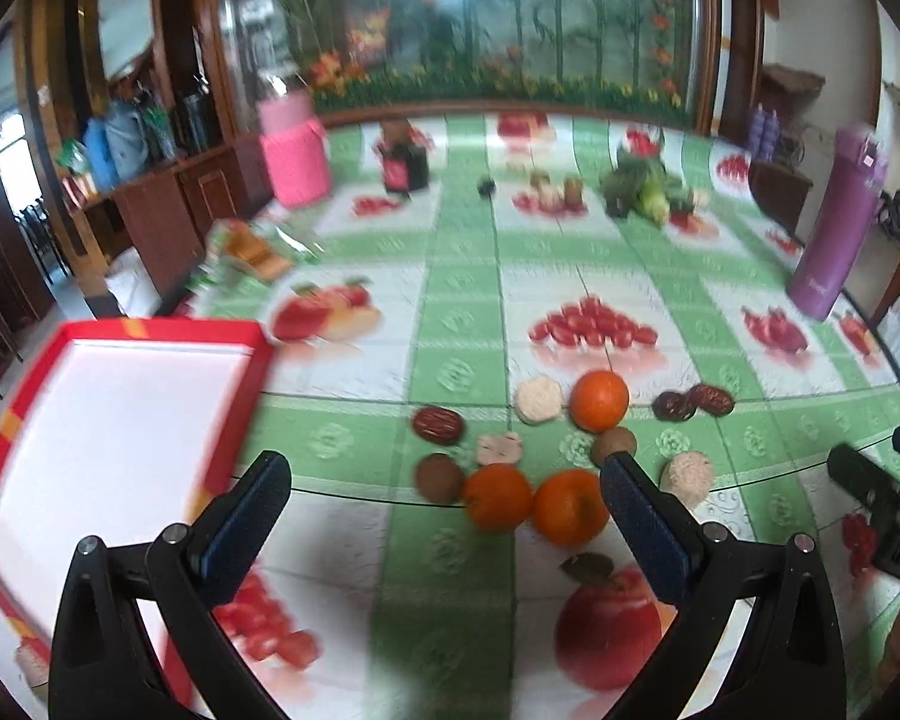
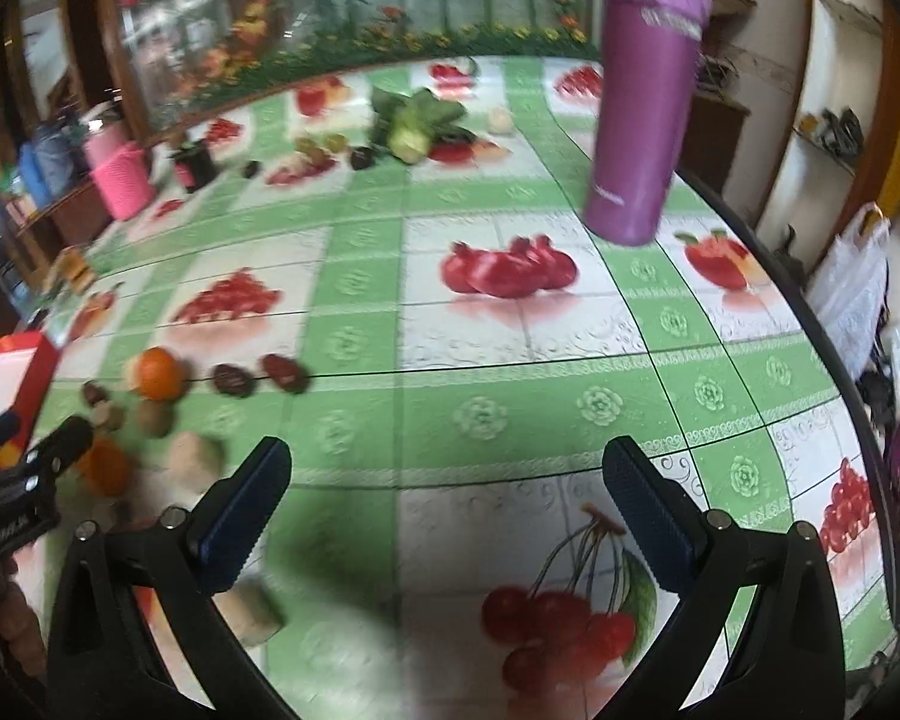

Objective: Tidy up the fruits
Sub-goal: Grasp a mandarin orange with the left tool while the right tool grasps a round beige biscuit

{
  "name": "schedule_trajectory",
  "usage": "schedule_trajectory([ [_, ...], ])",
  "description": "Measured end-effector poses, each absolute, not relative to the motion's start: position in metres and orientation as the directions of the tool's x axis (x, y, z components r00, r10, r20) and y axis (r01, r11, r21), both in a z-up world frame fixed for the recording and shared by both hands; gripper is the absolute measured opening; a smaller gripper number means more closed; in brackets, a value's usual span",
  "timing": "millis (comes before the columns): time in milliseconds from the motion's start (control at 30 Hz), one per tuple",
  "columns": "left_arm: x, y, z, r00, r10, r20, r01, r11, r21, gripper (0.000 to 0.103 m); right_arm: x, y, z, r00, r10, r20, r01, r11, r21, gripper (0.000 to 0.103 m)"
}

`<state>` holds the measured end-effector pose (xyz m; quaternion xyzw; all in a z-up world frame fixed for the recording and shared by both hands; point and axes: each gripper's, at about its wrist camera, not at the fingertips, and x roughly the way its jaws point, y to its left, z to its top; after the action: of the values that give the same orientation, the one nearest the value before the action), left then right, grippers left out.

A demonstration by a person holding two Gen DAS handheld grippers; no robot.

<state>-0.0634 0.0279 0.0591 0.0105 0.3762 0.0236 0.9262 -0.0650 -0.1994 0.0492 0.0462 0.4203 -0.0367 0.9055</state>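
Note:
Three oranges lie on the fruit-print tablecloth: one further back [image 1: 599, 400] and two side by side [image 1: 498, 498] [image 1: 570, 507] just ahead of my left gripper [image 1: 444, 474], which is open and empty. Red dates [image 1: 438, 423] [image 1: 693, 402], brown round fruits [image 1: 439, 477] and pale cakes [image 1: 538, 399] lie scattered around them. A red box with a white inside [image 1: 114, 420] sits to the left. My right gripper [image 2: 447, 468] is open over bare cloth; the fruit cluster, with an orange [image 2: 159, 373], lies to its left.
A tall purple bottle [image 2: 642, 96] stands at the right near the table edge [image 2: 810, 312]. Green vegetables [image 1: 639, 186], a pink container [image 1: 294, 150] and a dark jar [image 1: 403, 165] stand at the back. A snack packet [image 1: 252, 252] lies beyond the box.

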Motion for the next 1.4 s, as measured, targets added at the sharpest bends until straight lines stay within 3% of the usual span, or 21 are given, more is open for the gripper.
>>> schedule_trajectory([
  [267,-0.099,0.044,0.082,0.769,0.056,-0.637,-0.047,0.998,0.030,0.102,-0.104,-0.159,0.065,0.643,0.027,-0.765,-0.004,0.999,0.032,0.101],
  [933,-0.132,0.084,0.058,0.753,0.054,-0.655,-0.010,0.997,0.071,0.102,-0.130,-0.136,0.041,0.593,0.186,-0.783,-0.153,0.981,0.117,0.059],
  [1133,-0.128,0.071,0.057,0.748,0.008,-0.663,0.044,0.997,0.062,0.093,-0.124,-0.139,0.031,0.571,0.227,-0.789,-0.163,0.973,0.162,0.053],
  [1200,-0.126,0.066,0.056,0.741,-0.005,-0.672,0.062,0.996,0.061,0.082,-0.121,-0.140,0.028,0.556,0.241,-0.795,-0.167,0.970,0.177,0.048],
  [1300,-0.121,0.058,0.054,0.726,-0.022,-0.687,0.087,0.994,0.060,0.077,-0.116,-0.141,0.023,0.537,0.262,-0.802,-0.175,0.965,0.197,0.040],
  [1400,-0.115,0.054,0.052,0.705,-0.045,-0.707,0.109,0.993,0.046,0.071,-0.112,-0.139,0.023,0.543,0.264,-0.797,-0.180,0.964,0.197,0.039],
])
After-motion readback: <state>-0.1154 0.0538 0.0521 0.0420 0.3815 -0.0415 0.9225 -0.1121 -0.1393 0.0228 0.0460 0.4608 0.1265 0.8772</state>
